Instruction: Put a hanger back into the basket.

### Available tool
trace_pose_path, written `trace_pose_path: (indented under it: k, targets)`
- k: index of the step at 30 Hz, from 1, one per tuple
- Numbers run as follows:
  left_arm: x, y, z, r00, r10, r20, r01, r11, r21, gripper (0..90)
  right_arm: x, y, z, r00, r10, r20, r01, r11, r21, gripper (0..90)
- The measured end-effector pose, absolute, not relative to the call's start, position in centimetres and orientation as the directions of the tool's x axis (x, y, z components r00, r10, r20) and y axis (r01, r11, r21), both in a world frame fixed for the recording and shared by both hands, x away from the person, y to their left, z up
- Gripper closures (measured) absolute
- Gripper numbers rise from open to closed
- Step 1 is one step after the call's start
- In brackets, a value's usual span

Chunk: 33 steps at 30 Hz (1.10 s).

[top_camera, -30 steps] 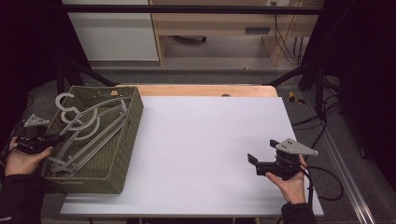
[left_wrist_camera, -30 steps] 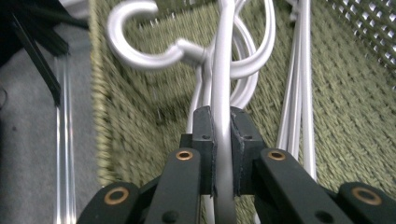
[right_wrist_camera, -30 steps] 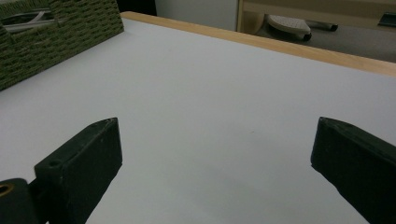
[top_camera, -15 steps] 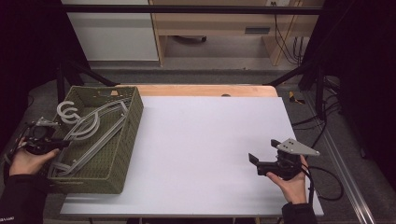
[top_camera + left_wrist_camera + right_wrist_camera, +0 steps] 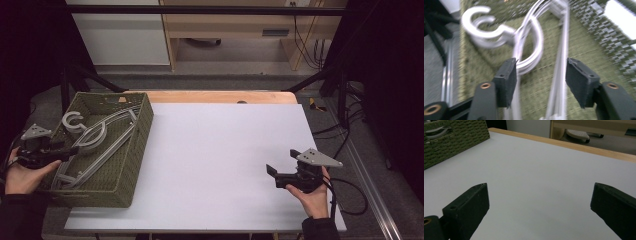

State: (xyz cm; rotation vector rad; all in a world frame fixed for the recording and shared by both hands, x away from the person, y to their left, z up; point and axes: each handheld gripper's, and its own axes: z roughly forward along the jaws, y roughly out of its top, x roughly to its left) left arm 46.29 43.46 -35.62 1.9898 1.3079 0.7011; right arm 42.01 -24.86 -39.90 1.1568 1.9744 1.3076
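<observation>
Just now the left gripper (image 5: 540, 82) has its jaws spread apart, having been opening a moment ago, and they press on nothing: the pale grey hangers (image 5: 534, 50) lie between and beneath them, one curved shoulder passing just beside the pad on the left of the left gripper view, though blur there makes it hard to say whether it brushes the pad. The hangers look like smooth light-grey plastic, several stacked together, with long straight bars, bowed shoulders and a thick open hook (image 5: 482, 31) curling at one end. They lie slantwise on the floor of the olive-green woven basket (image 5: 142, 140), which stands at the table's left edge; in the high view the left gripper (image 5: 67, 150) reaches in over the basket's left wall. Well apart, the right gripper (image 5: 277, 172) hovers low over the bare white tabletop (image 5: 220, 150) near its right edge, jaws wide open around nothing.
</observation>
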Motion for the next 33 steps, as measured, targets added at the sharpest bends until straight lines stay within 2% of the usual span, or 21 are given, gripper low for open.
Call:
trace_pose_path:
  k: [3,10,14,22,33]
  targets:
    - [45.7,42.1,-35.2,0.388,0.92,0.053,0.537,-0.273,0.798,36.3,42.0,-25.0,-39.8,-0.514,0.857,0.046,0.375,0.176,0.91,2.4]
    - [44.2,38.3,-35.1,0.479,0.878,-0.018,0.428,-0.216,0.878,18.8,41.8,-25.1,-39.7,-0.523,0.851,0.046,0.366,0.176,0.914,2.4]
    - [43.4,36.1,-35.2,0.526,0.849,-0.05,0.396,-0.193,0.898,14.0,41.8,-25.1,-39.7,-0.524,0.851,0.05,0.363,0.17,0.916,2.4]
    - [42.2,32.1,-36.3,0.609,0.792,-0.039,0.345,-0.22,0.913,11.7,41.6,-25.2,-39.6,-0.54,0.84,0.049,0.352,0.172,0.92,2.4]
    - [41.8,30.5,-37.7,0.639,0.769,-0.023,0.332,-0.249,0.91,10.8,41.4,-25.5,-39.6,-0.549,0.834,0.061,0.344,0.159,0.925,2.4]
